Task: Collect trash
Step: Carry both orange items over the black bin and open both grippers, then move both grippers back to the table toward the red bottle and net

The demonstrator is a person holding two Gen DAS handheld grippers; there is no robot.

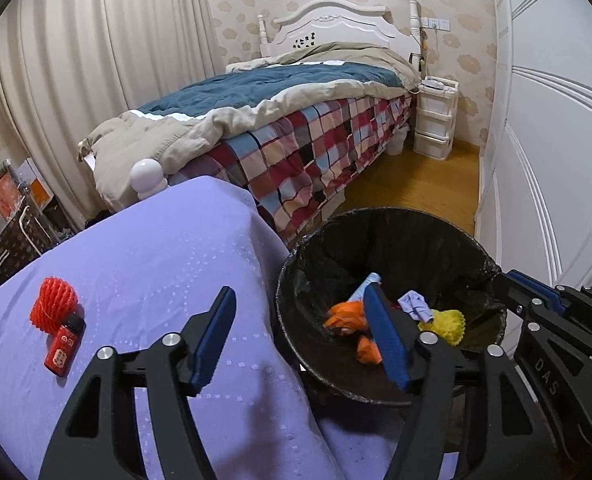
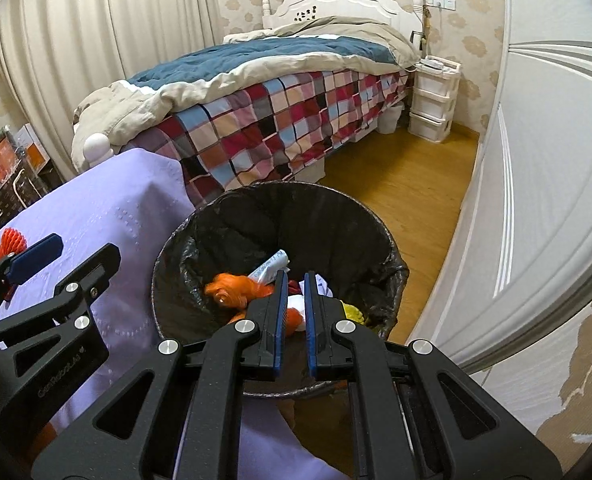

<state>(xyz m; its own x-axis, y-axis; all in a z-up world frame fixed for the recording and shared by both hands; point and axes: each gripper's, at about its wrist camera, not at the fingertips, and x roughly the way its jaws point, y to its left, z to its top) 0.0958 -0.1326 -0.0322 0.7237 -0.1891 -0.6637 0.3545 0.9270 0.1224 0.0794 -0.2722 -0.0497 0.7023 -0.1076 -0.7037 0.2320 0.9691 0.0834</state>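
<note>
My left gripper (image 1: 296,344) hangs at the seam between the counter (image 1: 144,248) and the trash bin (image 1: 391,240), its jaws spread wide and empty; one finger lies over the lavender cloth, the other over the bin's mouth. My right gripper (image 2: 294,320) sits directly above the bin, jaws drawn narrow with a slim gap between the pads and nothing visibly held there. I judge this posture fits a gripper with no load poised over the opening, while the left one stands open, ready to go for the next piece.

Trash already collected rests in the bin's black liner: crumpled orange wrapper (image 2: 236,290), a pale tube (image 2: 270,266), a bit of light cloth or paper (image 1: 415,304) and a yellow foam net (image 1: 447,322). Two pieces are not yet collected, lying on the counter to the left, touching one another: a red foam fruit net (image 1: 54,300) and, just in front of it, a small red bottle with a dark cap (image 1: 64,344). The net should crush easily; the bottle is rigid and lies on its side, so it may roll under a careless pinch.

The counter wears a lavender cloth that drapes over its edge, right beside the bin. Beyond stands a bed (image 1: 288,120) with a plaid sheet, teal and beige quilts and a white headboard. Pleated curtains (image 1: 96,60) cover the left wall, white wardrobe doors (image 1: 555,140) the right, with a small white drawer unit (image 1: 435,120) at the bedside and wood flooring (image 1: 415,180) between.
</note>
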